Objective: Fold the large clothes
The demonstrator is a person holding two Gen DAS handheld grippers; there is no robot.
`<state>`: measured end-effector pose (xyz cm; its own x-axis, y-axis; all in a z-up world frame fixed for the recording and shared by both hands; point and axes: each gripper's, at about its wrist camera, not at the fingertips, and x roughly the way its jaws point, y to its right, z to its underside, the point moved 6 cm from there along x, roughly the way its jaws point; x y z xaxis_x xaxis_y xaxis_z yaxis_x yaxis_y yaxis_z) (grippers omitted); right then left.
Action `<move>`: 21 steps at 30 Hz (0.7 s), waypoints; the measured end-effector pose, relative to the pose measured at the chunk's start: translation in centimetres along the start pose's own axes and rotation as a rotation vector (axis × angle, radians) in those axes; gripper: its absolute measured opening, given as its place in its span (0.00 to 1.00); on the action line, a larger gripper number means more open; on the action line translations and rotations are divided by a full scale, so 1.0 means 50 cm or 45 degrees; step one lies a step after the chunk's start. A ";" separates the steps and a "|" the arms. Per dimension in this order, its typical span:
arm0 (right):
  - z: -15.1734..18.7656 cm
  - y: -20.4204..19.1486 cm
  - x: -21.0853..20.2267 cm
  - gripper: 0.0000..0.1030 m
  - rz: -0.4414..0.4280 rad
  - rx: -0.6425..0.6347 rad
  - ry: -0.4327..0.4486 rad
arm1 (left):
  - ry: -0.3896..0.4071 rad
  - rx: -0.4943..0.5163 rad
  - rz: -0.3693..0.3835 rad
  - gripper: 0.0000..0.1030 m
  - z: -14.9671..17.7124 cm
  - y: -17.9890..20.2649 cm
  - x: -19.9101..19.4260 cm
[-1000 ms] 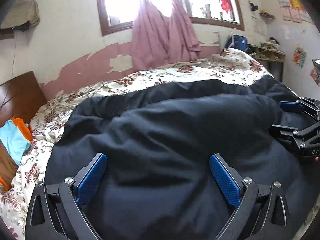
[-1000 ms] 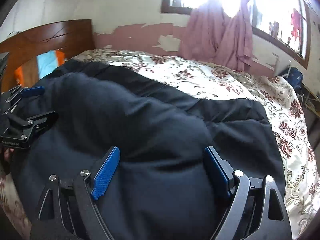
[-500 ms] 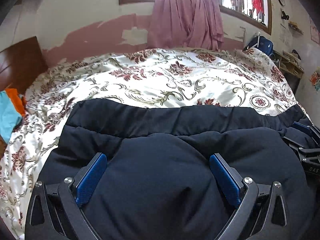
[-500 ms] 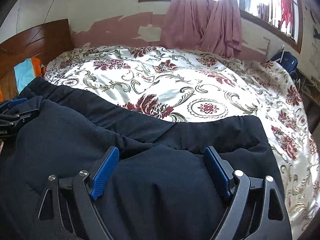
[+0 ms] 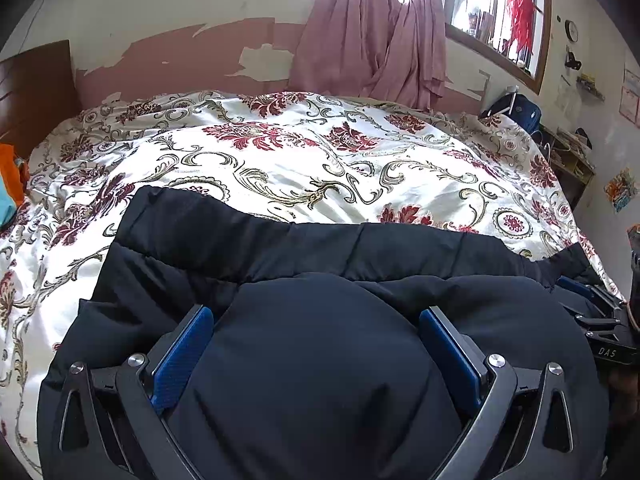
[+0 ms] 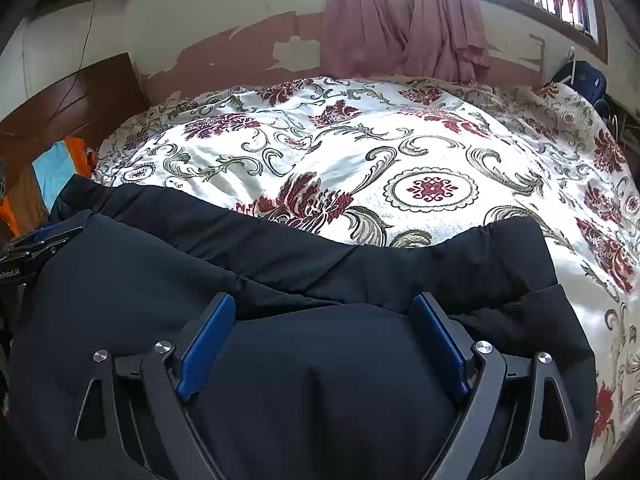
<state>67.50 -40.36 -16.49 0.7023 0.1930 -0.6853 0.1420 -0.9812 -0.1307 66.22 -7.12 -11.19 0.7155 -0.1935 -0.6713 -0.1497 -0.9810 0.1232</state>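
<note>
A large dark navy padded coat (image 5: 304,248) lies on the near part of a floral bedspread (image 5: 320,160); it also shows in the right wrist view (image 6: 280,256). My left gripper (image 5: 316,320) has its blue pads spread wide, with a thick bulge of the coat filling the gap between them. My right gripper (image 6: 324,312) stands the same way, fingers wide with coat fabric bulging between them. Each gripper shows at the edge of the other's view: the right one (image 5: 592,312), the left one (image 6: 36,240).
The bed takes up most of both views, with a wooden headboard (image 6: 68,100) at left and orange and blue cloth (image 6: 60,168) beside it. Pink curtains (image 5: 380,32) hang at the window behind. A shelf and a blue bag (image 5: 520,108) stand at far right.
The coat has come down and toward me, so much more of the bedspread shows beyond it. Both grippers stay spread on the coat's near edge.
</note>
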 end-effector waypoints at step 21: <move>0.004 0.006 0.023 0.86 -0.029 0.040 -0.026 | -0.017 0.014 -0.037 1.00 0.001 0.004 0.034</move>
<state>68.22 -40.42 -17.46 0.6845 0.2153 -0.6965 0.1354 -0.9763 -0.1687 67.37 -7.66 -12.33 0.7104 -0.1643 -0.6843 -0.1365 -0.9861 0.0951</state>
